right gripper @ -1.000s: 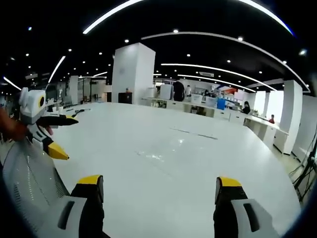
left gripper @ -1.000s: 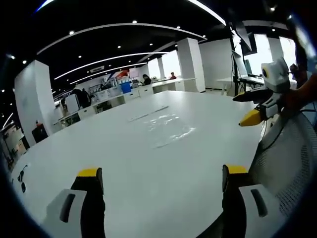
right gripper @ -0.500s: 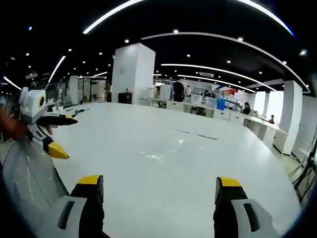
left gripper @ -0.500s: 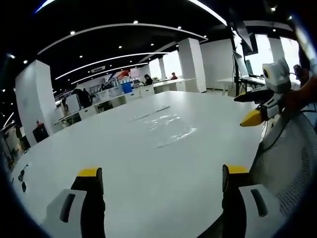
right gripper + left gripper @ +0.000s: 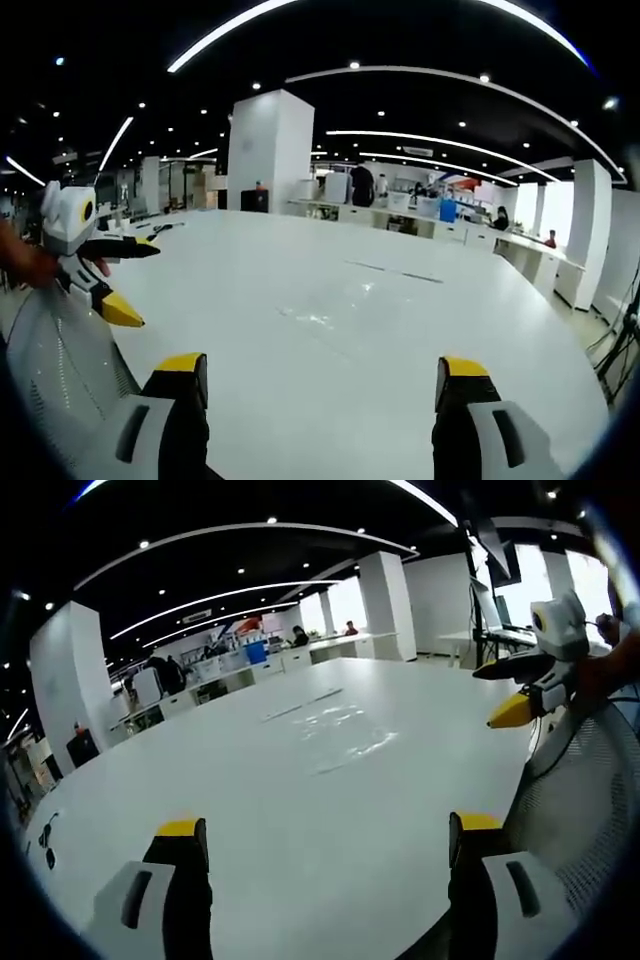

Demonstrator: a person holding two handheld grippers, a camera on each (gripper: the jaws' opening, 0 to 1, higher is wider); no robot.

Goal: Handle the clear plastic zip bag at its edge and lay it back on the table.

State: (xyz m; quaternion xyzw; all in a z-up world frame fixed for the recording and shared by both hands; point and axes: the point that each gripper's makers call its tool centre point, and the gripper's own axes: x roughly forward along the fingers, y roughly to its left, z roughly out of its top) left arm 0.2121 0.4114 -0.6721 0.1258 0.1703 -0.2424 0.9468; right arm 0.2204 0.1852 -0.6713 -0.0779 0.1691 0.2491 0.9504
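Note:
The clear plastic zip bag (image 5: 340, 738) lies flat on the white table (image 5: 250, 810), faint and glossy, well ahead of my left gripper (image 5: 325, 855), whose jaws stand wide apart with nothing between them. In the right gripper view the clear plastic zip bag (image 5: 330, 305) shows as a faint sheen on the white table (image 5: 330, 370), beyond my right gripper (image 5: 322, 385), also open and empty. The right gripper (image 5: 515, 690) enters the left gripper view from the right, open. The left gripper (image 5: 125, 275) enters the right gripper view from the left, open.
A mesh chair back (image 5: 585, 810) rises at the table's near edge, and appears as the mesh chair back (image 5: 60, 370) in the right gripper view. Small dark things (image 5: 45, 835) lie at the table's far left. White pillars (image 5: 268, 150), desks and people stand beyond.
Both views have shifted only slightly. The right gripper has risen a little in the left gripper view. The bag lies as before.

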